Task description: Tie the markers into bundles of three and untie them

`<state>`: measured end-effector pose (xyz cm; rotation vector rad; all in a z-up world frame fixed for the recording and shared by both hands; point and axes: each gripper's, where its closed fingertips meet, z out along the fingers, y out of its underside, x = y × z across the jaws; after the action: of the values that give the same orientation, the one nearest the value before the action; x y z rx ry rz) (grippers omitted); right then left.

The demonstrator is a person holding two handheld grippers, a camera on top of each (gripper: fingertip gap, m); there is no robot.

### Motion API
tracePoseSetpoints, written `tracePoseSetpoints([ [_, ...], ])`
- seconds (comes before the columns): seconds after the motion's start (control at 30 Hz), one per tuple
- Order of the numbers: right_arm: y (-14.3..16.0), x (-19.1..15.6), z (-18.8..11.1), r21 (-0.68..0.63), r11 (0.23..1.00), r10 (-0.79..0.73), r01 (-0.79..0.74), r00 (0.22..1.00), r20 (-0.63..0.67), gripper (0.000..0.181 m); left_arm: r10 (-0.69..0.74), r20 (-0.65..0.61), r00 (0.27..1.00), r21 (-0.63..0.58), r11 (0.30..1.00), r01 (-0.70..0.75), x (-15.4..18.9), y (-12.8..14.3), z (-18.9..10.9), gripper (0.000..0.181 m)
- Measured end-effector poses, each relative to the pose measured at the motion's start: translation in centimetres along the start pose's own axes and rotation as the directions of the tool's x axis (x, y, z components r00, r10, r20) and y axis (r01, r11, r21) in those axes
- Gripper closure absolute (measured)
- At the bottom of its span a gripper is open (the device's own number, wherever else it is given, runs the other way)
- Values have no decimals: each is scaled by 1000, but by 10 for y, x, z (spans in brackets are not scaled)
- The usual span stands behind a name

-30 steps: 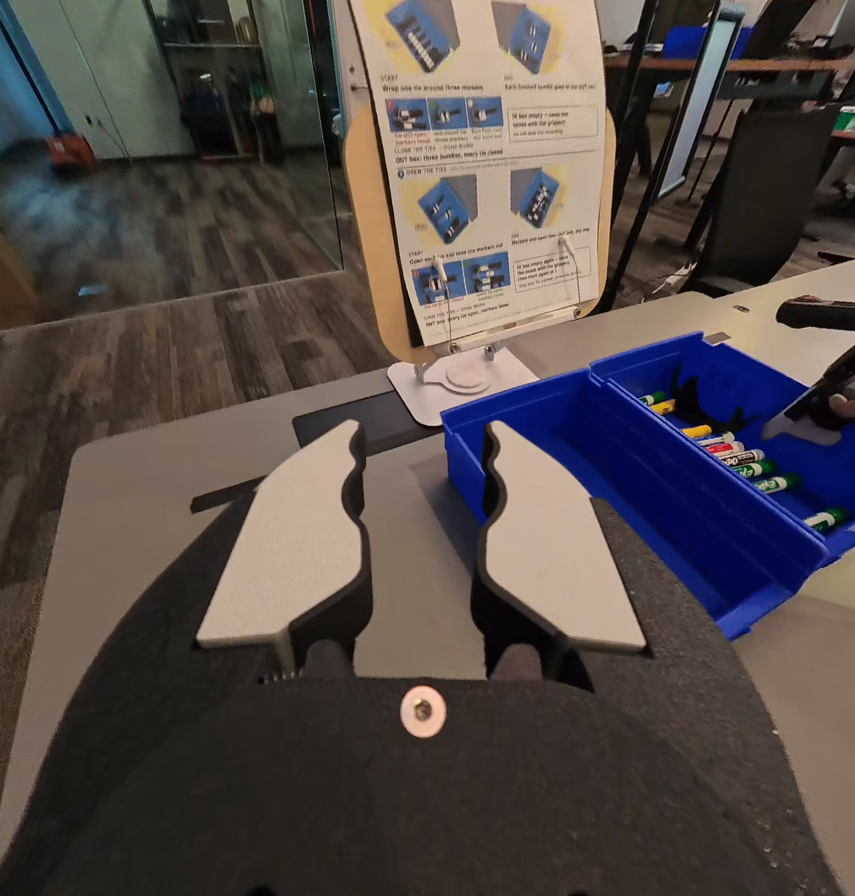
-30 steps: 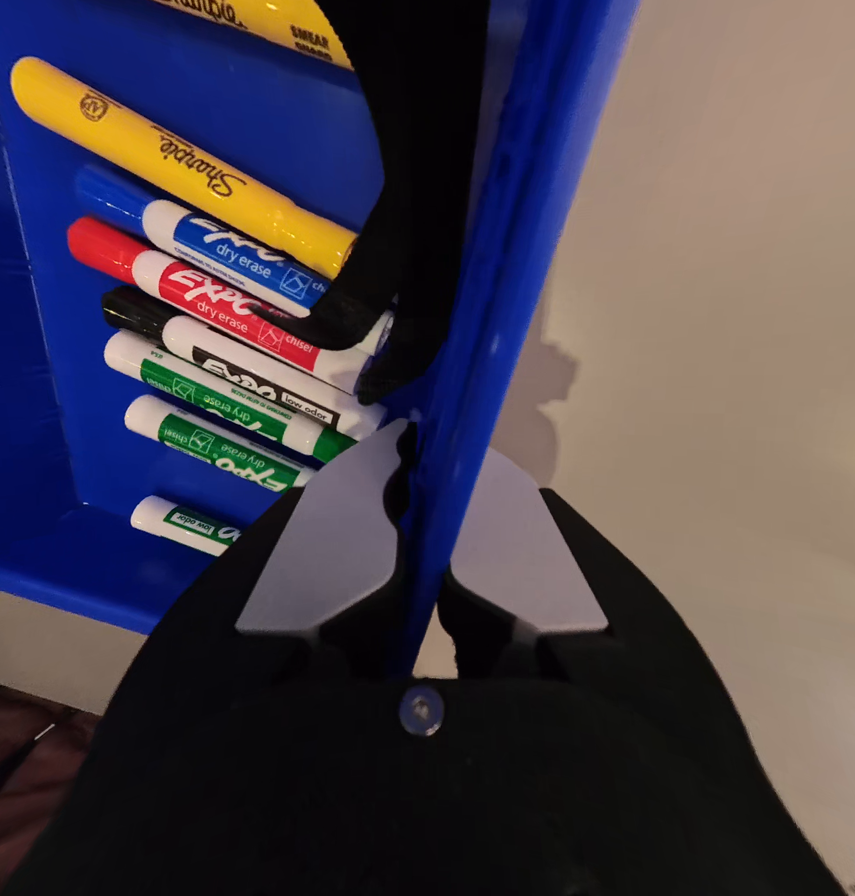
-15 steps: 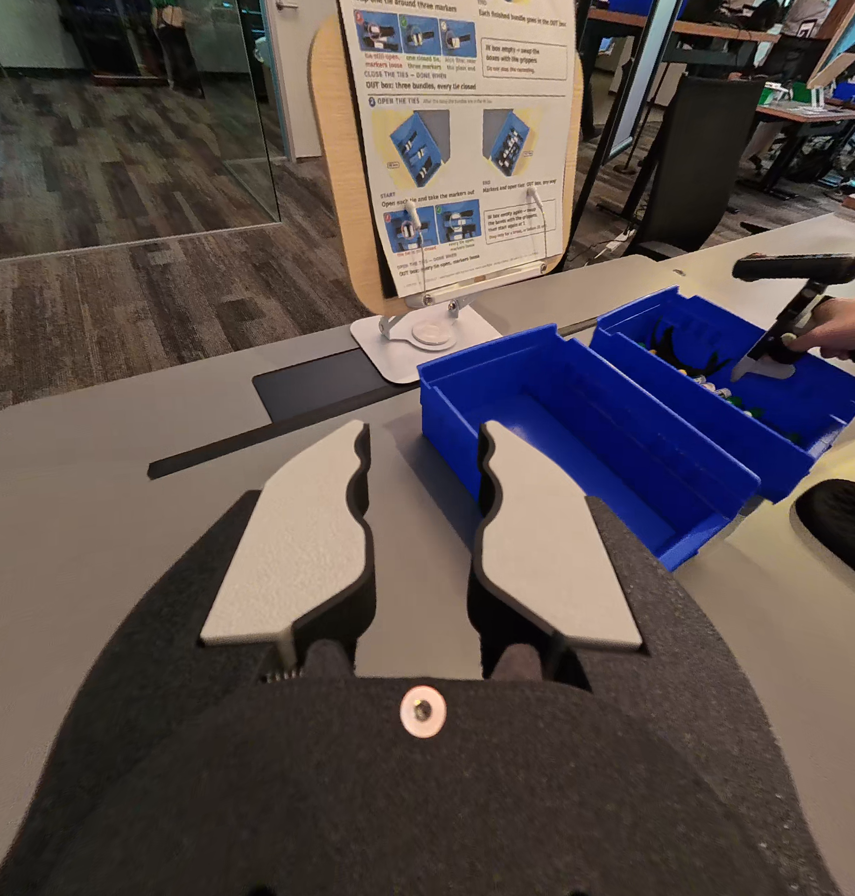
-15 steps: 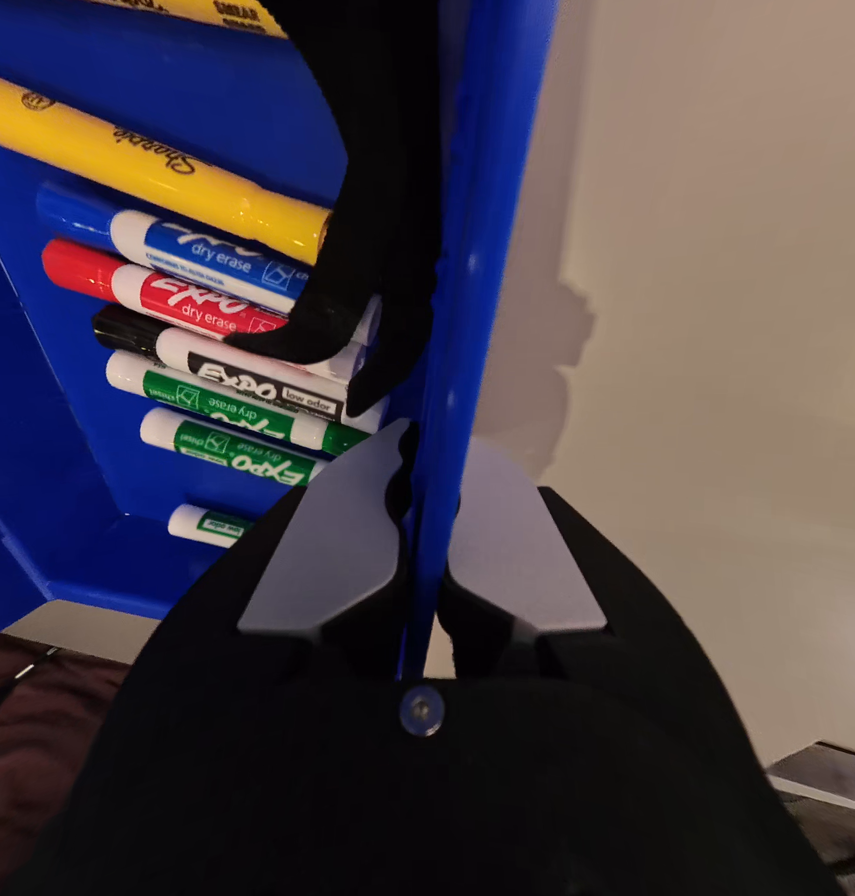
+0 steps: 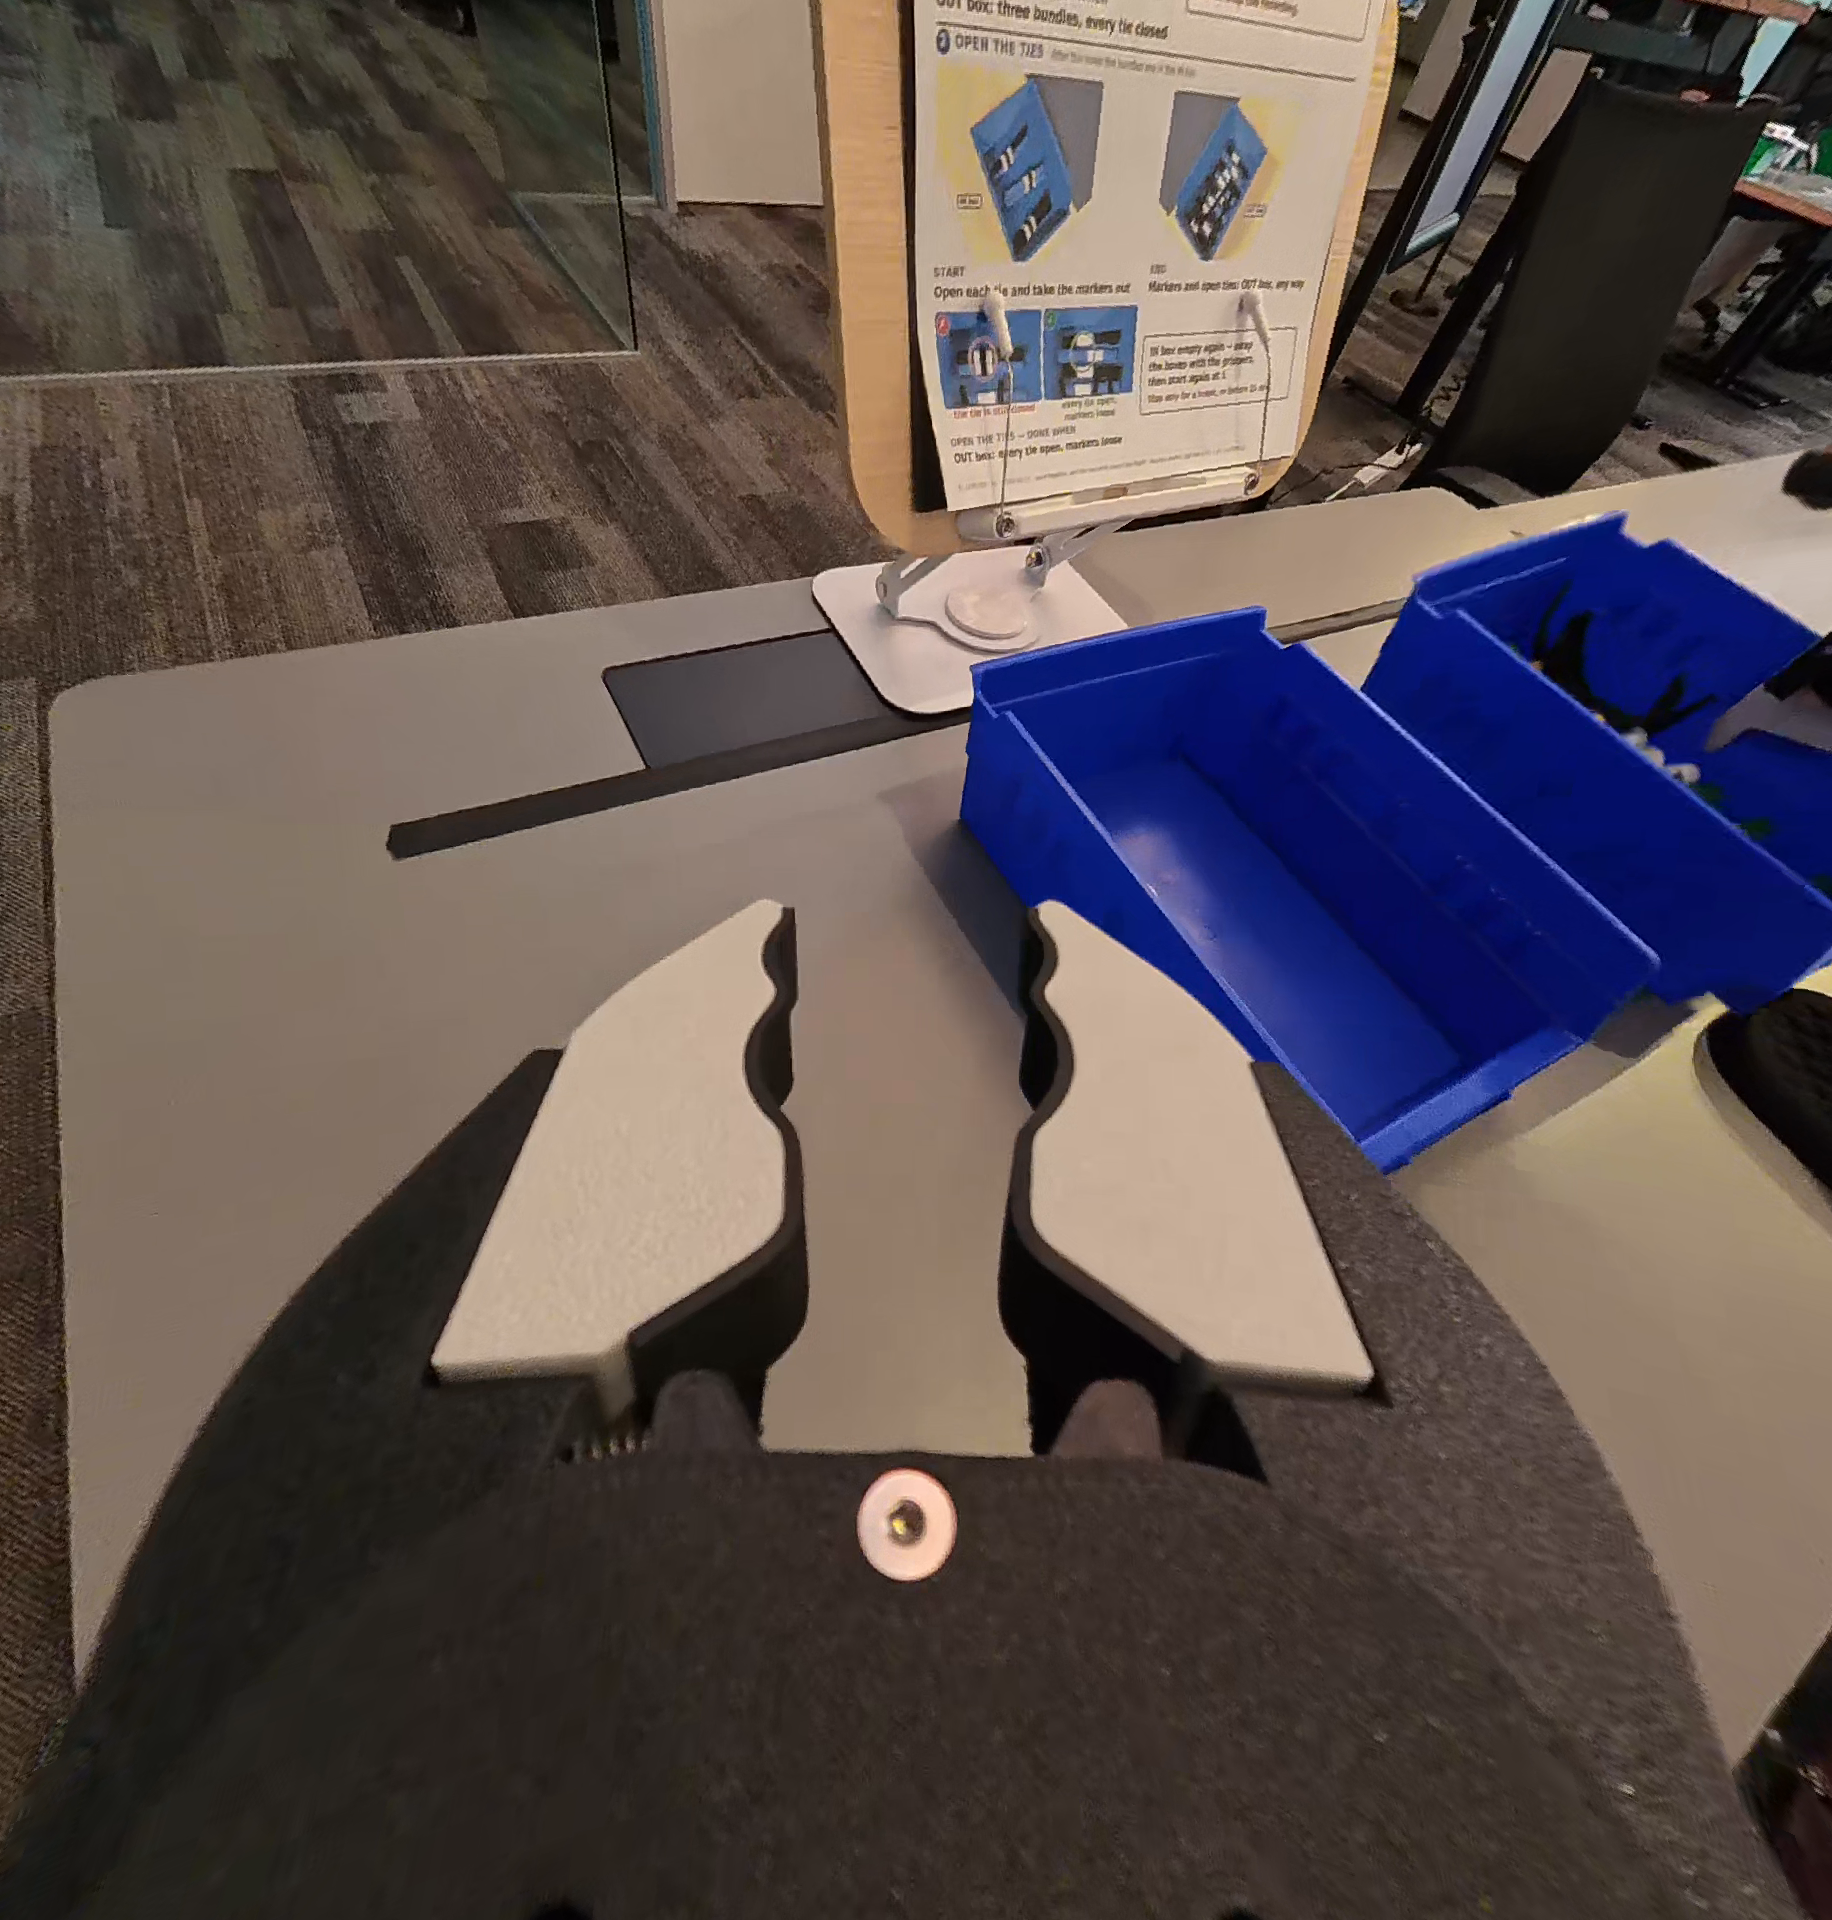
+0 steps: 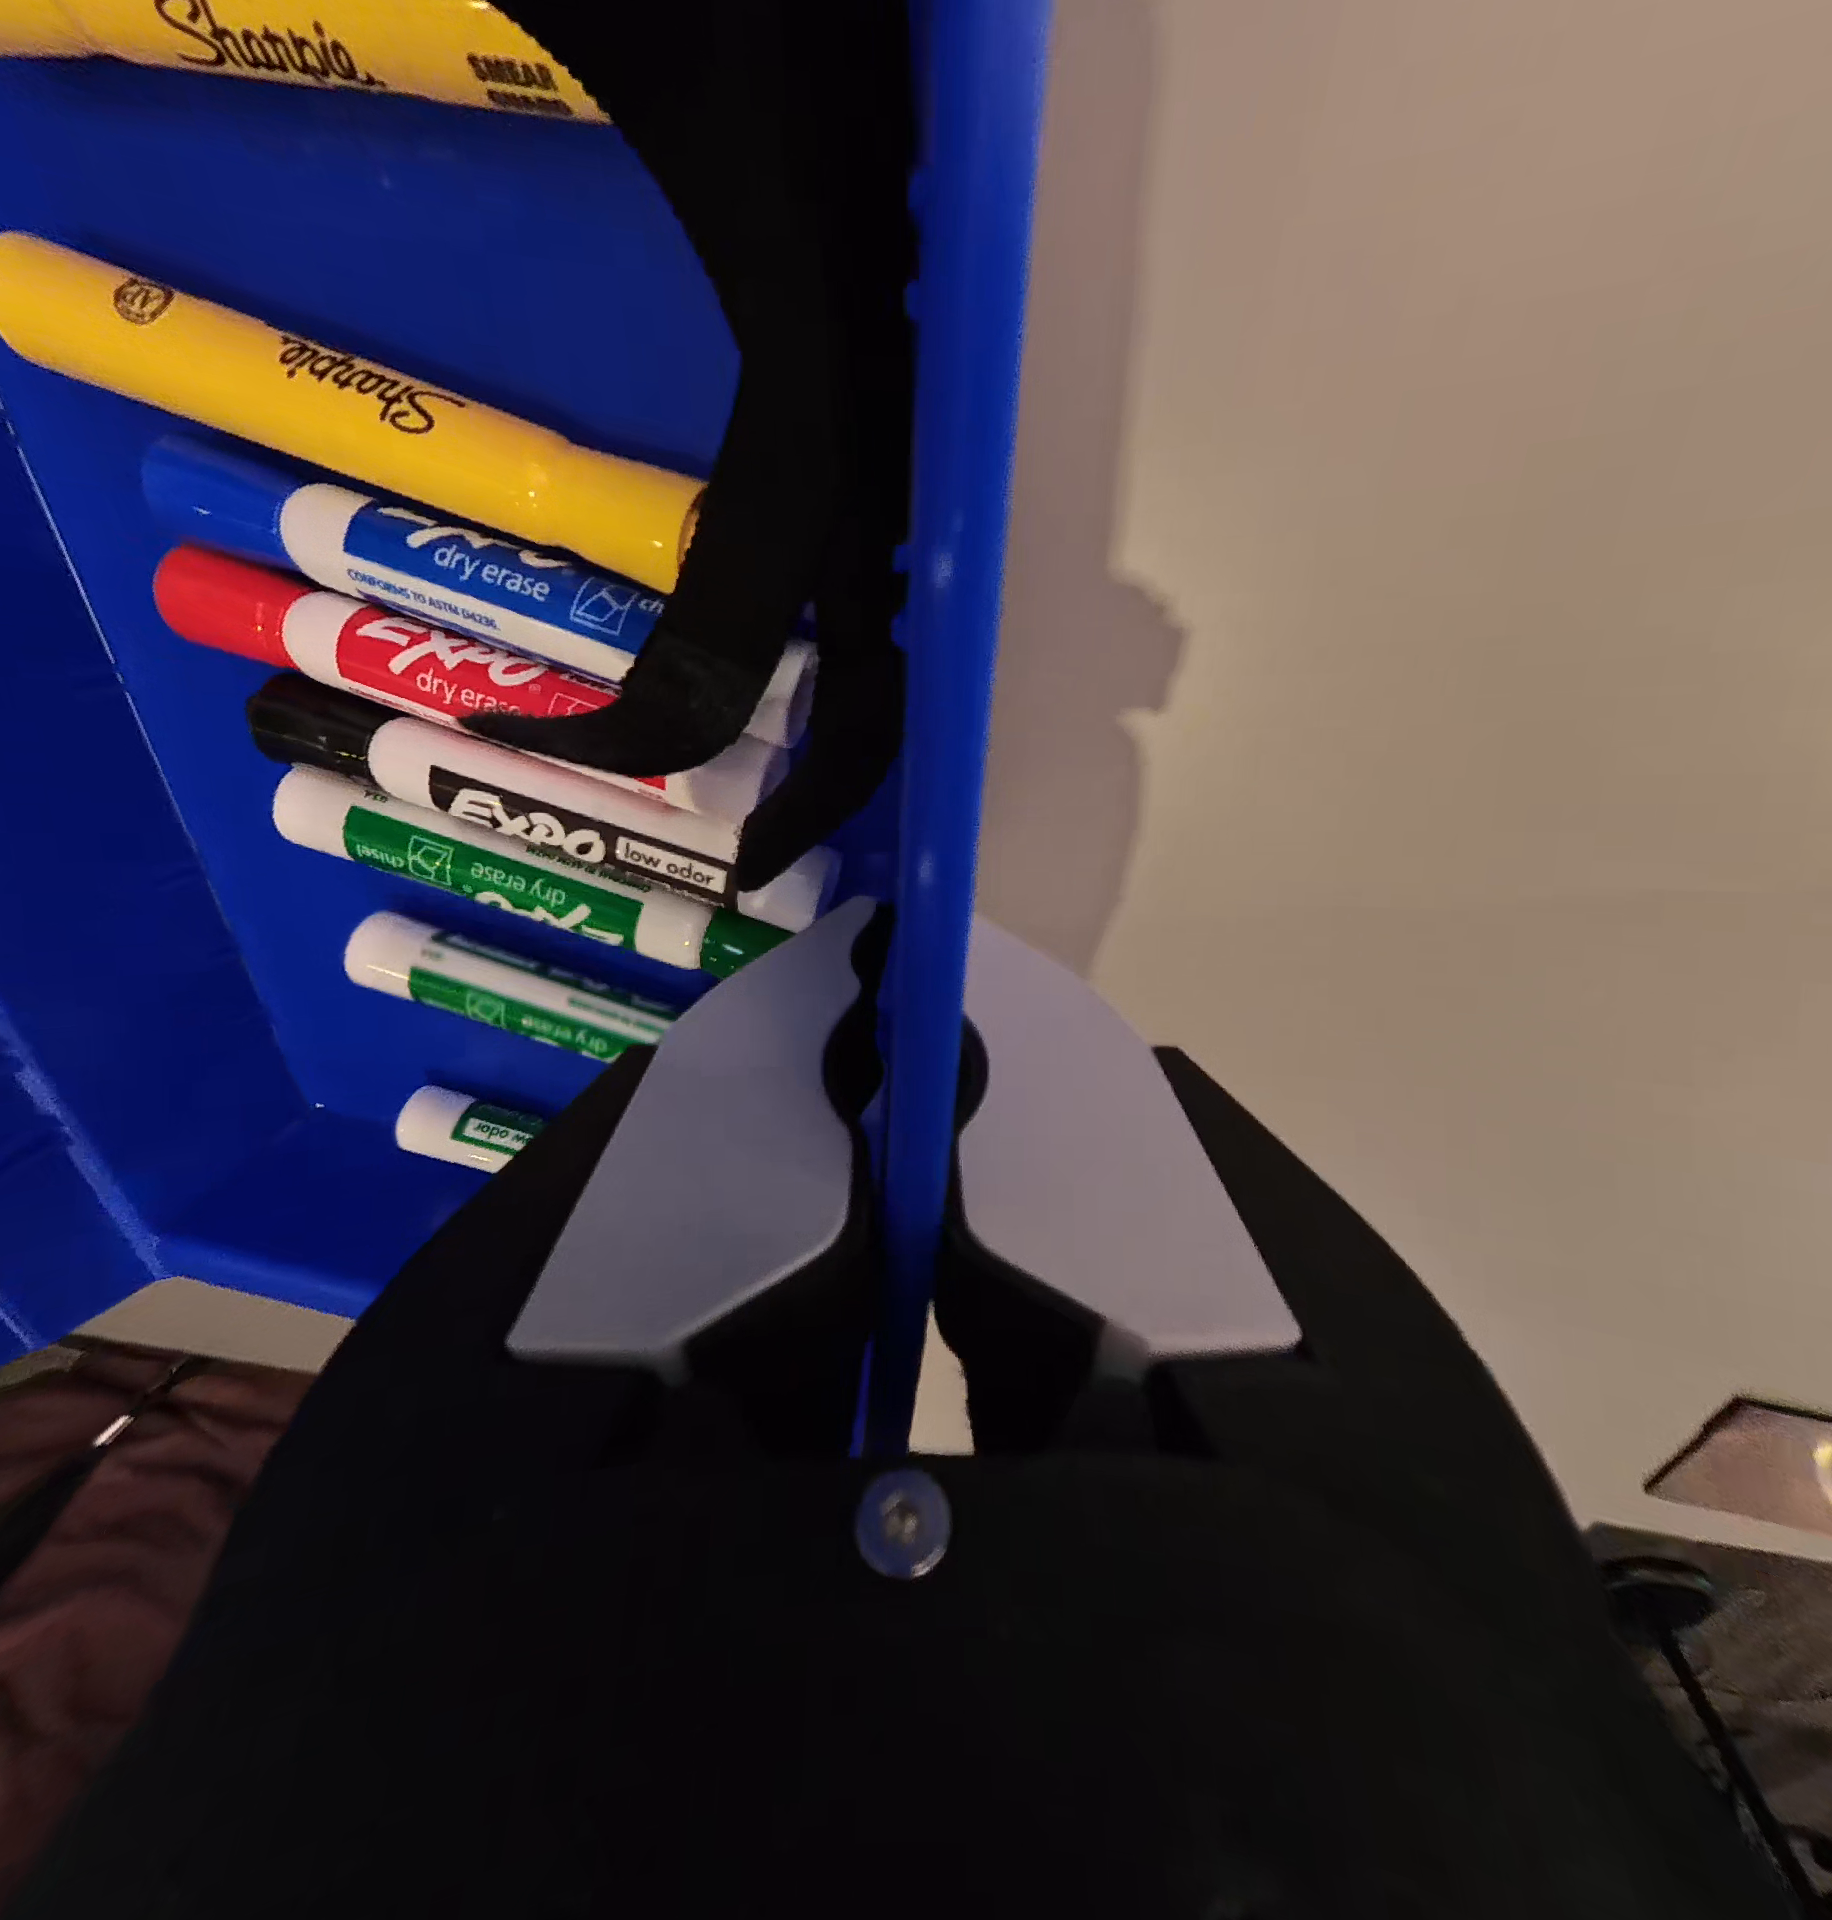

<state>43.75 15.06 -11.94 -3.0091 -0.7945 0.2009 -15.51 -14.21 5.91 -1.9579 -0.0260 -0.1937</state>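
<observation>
Bins (image 5: 1514,914) nearer now; grey table (image 5: 320,883), patterned carpet (image 5: 268,488).

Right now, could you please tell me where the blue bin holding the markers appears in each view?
Left wrist view: the marker bin sits at the right edge, right of the empty blue bin.
Right wrist view: it fills the upper left; its side wall runs up the centre.
Shared landmark: the right hand-held gripper clamping that wall.
</observation>
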Motion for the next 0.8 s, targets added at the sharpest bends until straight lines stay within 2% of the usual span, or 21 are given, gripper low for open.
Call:
tracePoseSetpoints([
  [0.1, -9, -18, -39, 20, 1000, -24, 25, 1000, -15, 172, -17, 33, 999, -19, 1000, 18, -8, 5, -5, 140],
  [0.2, -25, -54, -86, 32, 997, -70, 71, 997, -35, 172, -41, 67, 997, -29, 999, 43, -17, 9, -9, 140],
  [0.33, -60, -132, -134, 65, 982, -177, 180, 983, -46, 172, -95, 84, 992, -40, 994, 99, -26, 16, -12, 140],
  [0.43, -84, -207, -153, 68, 957, -281, 282, 959, -36, 172, -115, 133, 984, -68, 990, 124, -39, 26, -19, 140],
  [0.5, -97, -263, -154, 71, 931, -357, 358, 934, -18, 172, -135, 179, 974, -77, 986, 151, -51, 33, -26, 140],
  [0.6, -111, -349, -139, 69, 886, -463, 459, 886, 42, 172, -208, 247, 946, -57, 972, 229, -70, 42, -43, 140],
  [0.7, -115, -431, -110, 53, 841, -541, 539, 832, 123, 172, -294, 284, 912, 3, 952, 306, -82, 45, -64, 141],
  [0.8, -113, -503, -75, 40, 808, -582, 588, 786, 206, 171, -325, 318, 891, 86, 946, 314, -88, 40, -87, 141],
])
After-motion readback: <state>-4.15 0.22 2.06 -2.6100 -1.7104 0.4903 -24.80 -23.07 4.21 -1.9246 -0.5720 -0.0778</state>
